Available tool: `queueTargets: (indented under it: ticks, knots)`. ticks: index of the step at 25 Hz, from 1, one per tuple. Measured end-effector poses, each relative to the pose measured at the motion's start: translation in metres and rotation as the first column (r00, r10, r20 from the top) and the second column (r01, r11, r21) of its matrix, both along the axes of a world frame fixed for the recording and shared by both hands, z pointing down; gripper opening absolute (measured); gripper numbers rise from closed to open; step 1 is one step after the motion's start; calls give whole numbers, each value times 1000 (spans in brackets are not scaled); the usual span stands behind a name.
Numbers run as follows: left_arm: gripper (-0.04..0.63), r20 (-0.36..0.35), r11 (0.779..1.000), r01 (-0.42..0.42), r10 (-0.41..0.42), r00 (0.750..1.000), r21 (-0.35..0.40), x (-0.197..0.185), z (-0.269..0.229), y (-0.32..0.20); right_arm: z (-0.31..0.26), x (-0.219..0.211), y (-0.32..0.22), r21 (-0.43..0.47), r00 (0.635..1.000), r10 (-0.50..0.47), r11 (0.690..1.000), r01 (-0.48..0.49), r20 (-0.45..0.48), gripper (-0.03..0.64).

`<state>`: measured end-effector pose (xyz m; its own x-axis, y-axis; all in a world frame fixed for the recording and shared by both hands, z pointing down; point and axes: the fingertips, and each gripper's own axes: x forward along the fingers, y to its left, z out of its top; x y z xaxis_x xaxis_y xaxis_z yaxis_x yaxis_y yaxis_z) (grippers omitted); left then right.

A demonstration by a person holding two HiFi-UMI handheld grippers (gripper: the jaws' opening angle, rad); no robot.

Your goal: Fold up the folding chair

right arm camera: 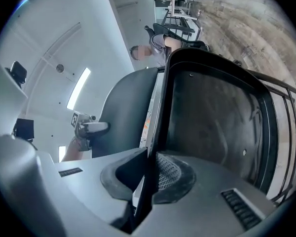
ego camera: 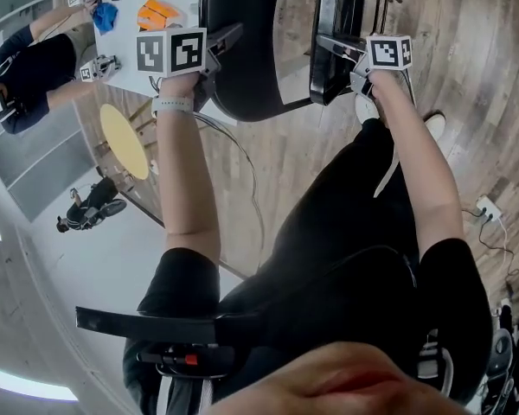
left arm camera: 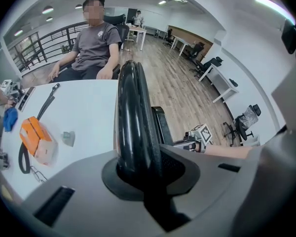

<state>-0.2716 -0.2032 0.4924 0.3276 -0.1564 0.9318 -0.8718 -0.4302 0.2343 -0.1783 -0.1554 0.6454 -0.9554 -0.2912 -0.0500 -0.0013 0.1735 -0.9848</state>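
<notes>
The left tongs [left arm camera: 138,169] grip the backrest [left arm camera: 133,112] top. The right tongs [right arm camera: 149,174] clench the seat [right arm camera: 212,117] edge; the seat stands upright, just beside the backrest.

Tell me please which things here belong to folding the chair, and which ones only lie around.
For the job: black folding chair; left gripper, shut on its backrest rim; right gripper, shut on its seat edge.
Lying about: white table; orange box; blue cloth; round yellow stool.
</notes>
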Motion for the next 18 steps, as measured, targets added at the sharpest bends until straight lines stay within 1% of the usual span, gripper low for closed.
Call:
queueTargets:
  ticks: [3, 7, 12, 15, 18]
  knots:
    - [51, 9, 1000, 5, -5, 1000, 7, -10, 1, -3, -2, -24, -8, 25, 1000, 11, 1000, -11, -1, 34]
    - [51, 13, 1000, 8, -8, 1000, 12, -17, 2, -4, 1, -45, -12, -3, 1000, 22, 1000, -22, 13, 35]
    - [51, 22, 1000, 5, -5, 1000, 15, -31, 4, -9, 5, -71, -21, 11, 999, 21, 1000, -21, -42, 35]
    - [51, 15, 1000, 8, -8, 1000, 9, -42, 7, -11, 8, -81, -23, -5, 999, 12, 1000, -13, -42, 35]
    - [51, 7, 1000, 7, -7, 1000, 5, -50, 9, -13, 8, -88, -24, 2, 999, 4, 1000, -3, -51, 35]
